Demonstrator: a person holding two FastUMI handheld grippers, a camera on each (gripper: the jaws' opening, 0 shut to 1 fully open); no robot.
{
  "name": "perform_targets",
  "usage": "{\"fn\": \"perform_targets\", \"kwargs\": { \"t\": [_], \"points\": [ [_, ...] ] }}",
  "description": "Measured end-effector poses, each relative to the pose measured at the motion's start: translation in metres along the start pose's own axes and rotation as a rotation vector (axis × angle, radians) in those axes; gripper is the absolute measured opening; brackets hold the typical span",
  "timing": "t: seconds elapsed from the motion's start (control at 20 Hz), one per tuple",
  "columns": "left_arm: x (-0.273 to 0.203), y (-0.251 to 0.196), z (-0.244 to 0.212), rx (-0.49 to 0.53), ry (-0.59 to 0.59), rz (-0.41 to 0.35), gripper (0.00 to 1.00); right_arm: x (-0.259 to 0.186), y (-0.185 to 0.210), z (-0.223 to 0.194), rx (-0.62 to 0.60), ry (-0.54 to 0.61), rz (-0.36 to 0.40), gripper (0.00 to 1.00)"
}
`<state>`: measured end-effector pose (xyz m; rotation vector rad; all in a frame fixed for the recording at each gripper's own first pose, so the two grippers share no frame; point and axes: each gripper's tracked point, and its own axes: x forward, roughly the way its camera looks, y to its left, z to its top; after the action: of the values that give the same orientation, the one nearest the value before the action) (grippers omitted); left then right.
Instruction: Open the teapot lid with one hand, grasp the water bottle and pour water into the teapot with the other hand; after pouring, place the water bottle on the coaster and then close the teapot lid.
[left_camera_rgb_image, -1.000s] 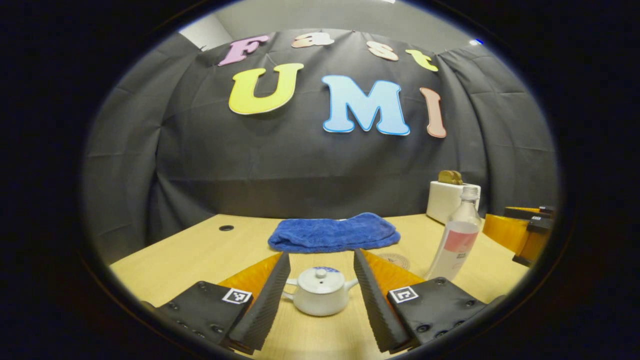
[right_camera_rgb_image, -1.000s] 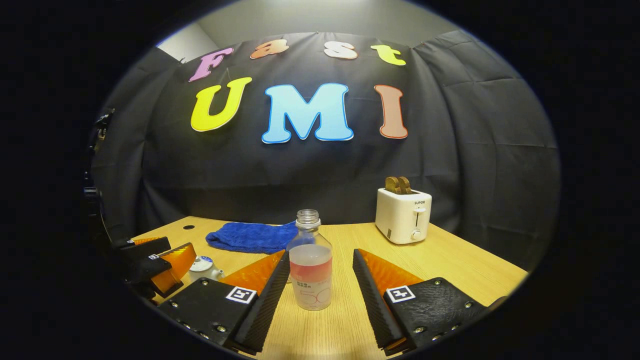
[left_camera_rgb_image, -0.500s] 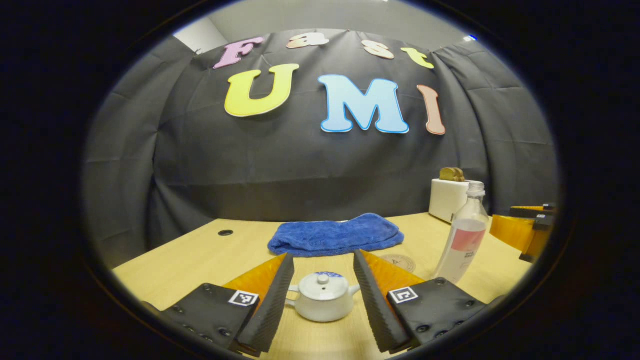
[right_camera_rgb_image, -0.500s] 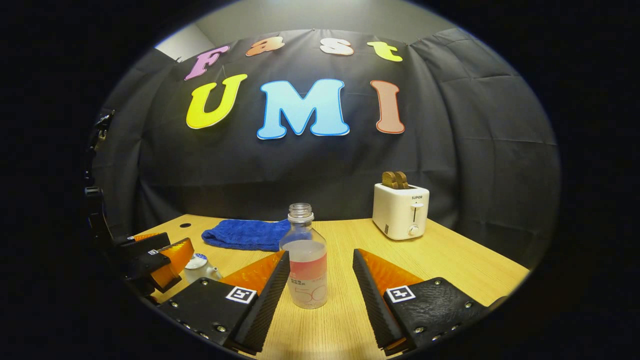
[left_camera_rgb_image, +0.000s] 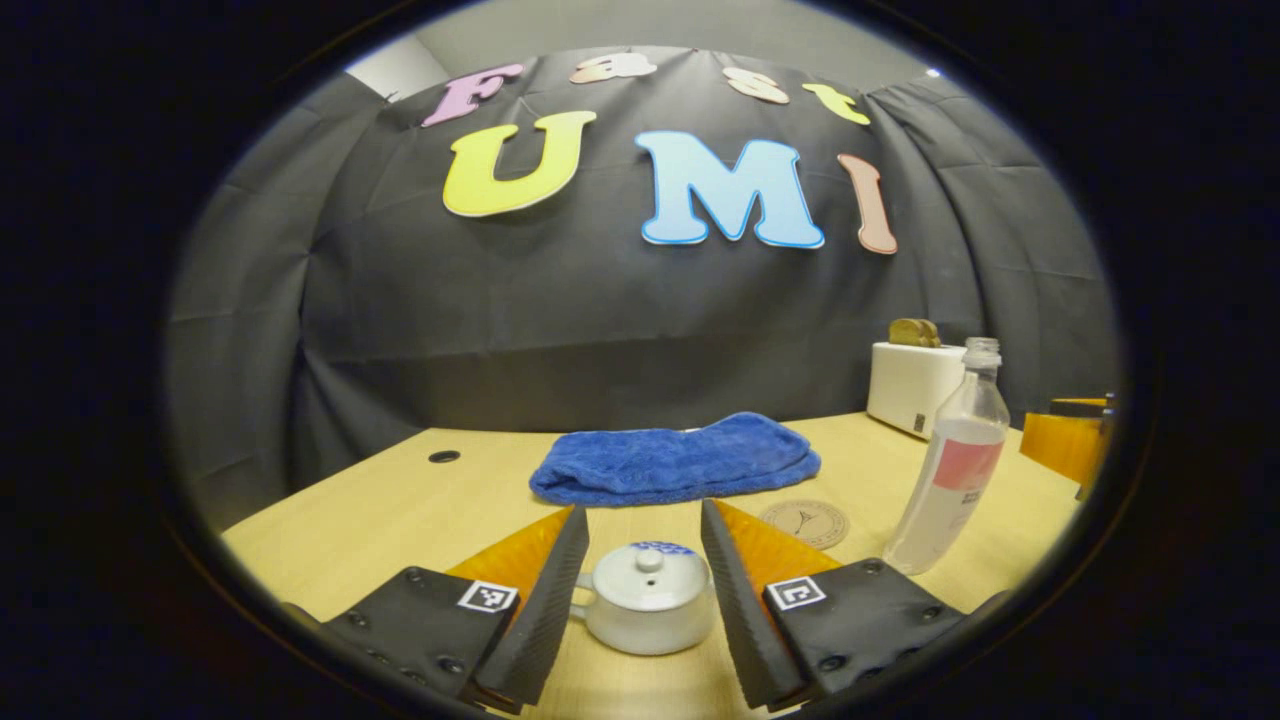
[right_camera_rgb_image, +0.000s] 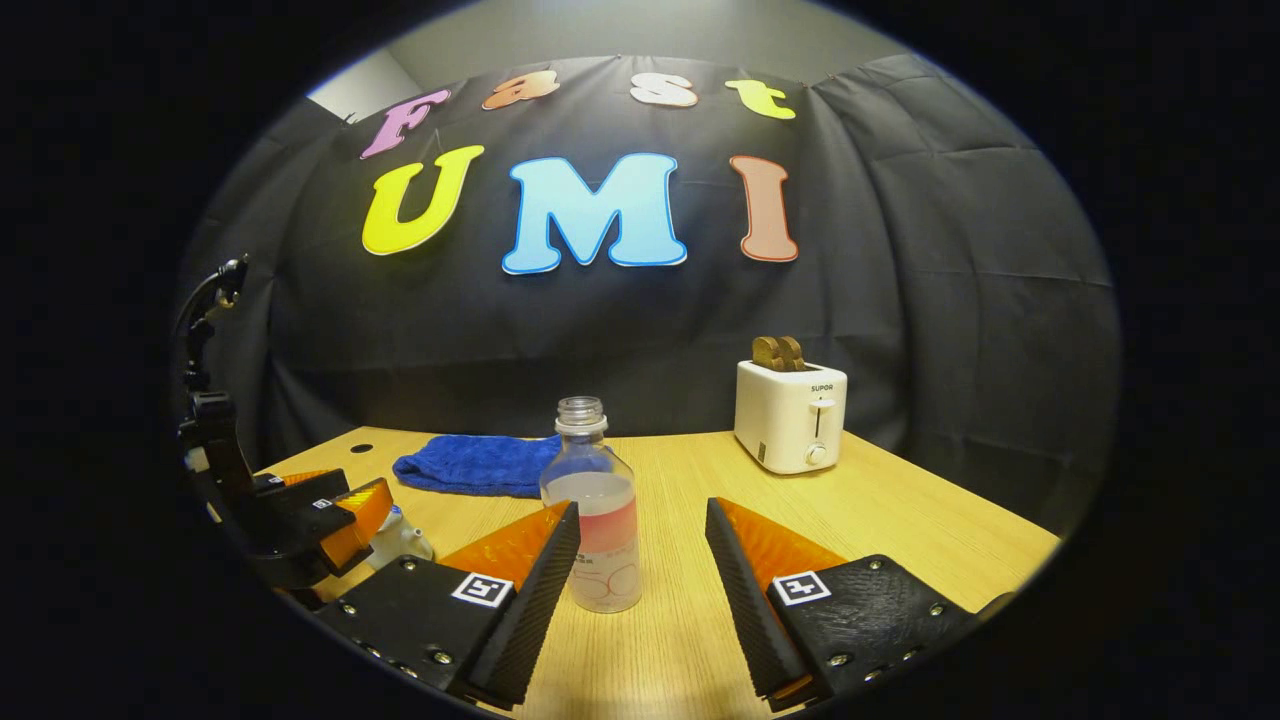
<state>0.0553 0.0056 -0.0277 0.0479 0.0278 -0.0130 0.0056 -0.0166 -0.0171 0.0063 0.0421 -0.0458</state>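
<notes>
A small white teapot (left_camera_rgb_image: 648, 605) with its lid (left_camera_rgb_image: 650, 566) on stands on the table between the fingers of my open left gripper (left_camera_rgb_image: 641, 512). The fingers flank its body and hide its spout. A clear uncapped water bottle (right_camera_rgb_image: 597, 520) with a pink label stands upright between the fingers of my open right gripper (right_camera_rgb_image: 642, 508), nearer the left finger. From the left gripper view the bottle (left_camera_rgb_image: 950, 470) stands to the right, beside a round coaster (left_camera_rgb_image: 805, 522). In the right gripper view the left gripper (right_camera_rgb_image: 320, 515) covers most of the teapot (right_camera_rgb_image: 402, 540).
A folded blue towel (left_camera_rgb_image: 675, 460) lies behind the teapot. A white toaster (right_camera_rgb_image: 790, 415) with bread in it stands at the back right. The wooden table (right_camera_rgb_image: 900, 520) has a cable hole (left_camera_rgb_image: 443, 456) near its far left edge.
Both grippers have moved forward. The teapot now sits deeper between the left fingers, and the bottle has drifted toward the right gripper's left finger. Both stay open.
</notes>
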Motion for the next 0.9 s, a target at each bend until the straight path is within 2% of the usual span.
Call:
{"fn": "perform_targets", "kwargs": {
  "t": [0.4, 0.55, 0.6, 0.75, 0.9],
  "points": [
    [0.01, 0.0, -0.018, 0.012, 0.043, 0.001, 0.77, 0.001, -0.008, -0.007, 0.011, 0.018, -0.018, 0.79],
    [0.011, 0.001, -0.015, 0.006, 0.033, -0.002, 0.71, 0.002, -0.009, -0.009, 0.011, 0.025, -0.02, 0.8],
    [0.011, 0.002, -0.013, 0.009, 0.026, 0.002, 0.67, 0.002, -0.009, -0.01, 0.011, 0.027, -0.021, 0.8],
    [0.013, 0.002, -0.014, 0.029, 0.028, 0.0, 0.41, 0.003, -0.009, -0.011, 0.013, 0.033, -0.022, 0.8],
    [0.013, 0.001, -0.014, 0.045, 0.033, -0.008, 0.41, 0.003, -0.007, -0.013, 0.006, 0.038, -0.02, 0.79]
  ]
}}
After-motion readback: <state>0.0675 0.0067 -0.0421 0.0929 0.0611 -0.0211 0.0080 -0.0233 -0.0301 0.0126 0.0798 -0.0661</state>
